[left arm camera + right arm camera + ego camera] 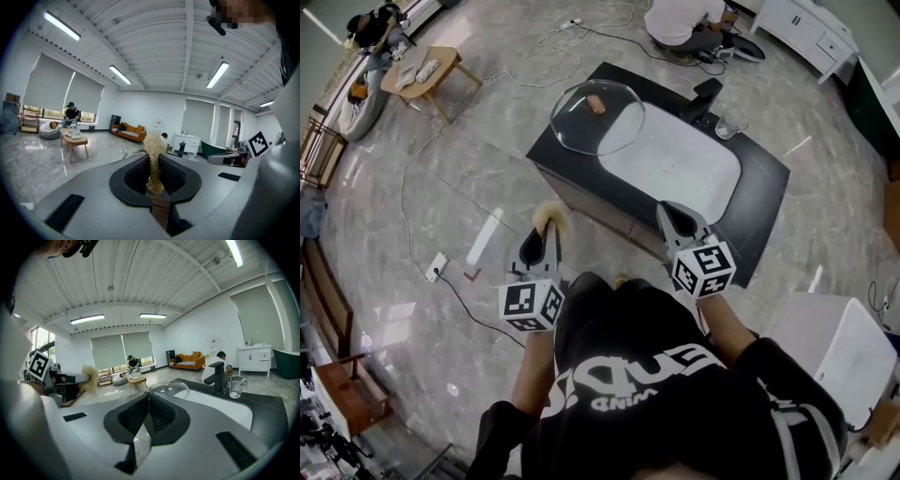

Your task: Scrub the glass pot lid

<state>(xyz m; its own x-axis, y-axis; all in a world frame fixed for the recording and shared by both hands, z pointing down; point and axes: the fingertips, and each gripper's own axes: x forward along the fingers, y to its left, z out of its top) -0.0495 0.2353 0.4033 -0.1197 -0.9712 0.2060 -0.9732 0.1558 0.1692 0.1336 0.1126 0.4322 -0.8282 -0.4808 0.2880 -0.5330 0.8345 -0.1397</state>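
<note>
The glass pot lid [598,116] with a brown knob lies over the left end of the white sink basin [694,173]; the right gripper view shows the lid [169,389] beyond the jaws. My left gripper [546,228] is held near my body, well short of the counter, shut on a straw-coloured fibre scrubber [549,217]. That scrubber [153,161] stands pinched between the jaws in the left gripper view. My right gripper [674,217] hovers by the counter's near edge, shut with nothing between its jaws [148,404].
The sink sits in a black counter [765,202] with a black tap [705,96] and a glass mug [730,123] at its far side. A white box [834,347] stands at my right. Cables and a power strip [437,268] lie on the floor at left.
</note>
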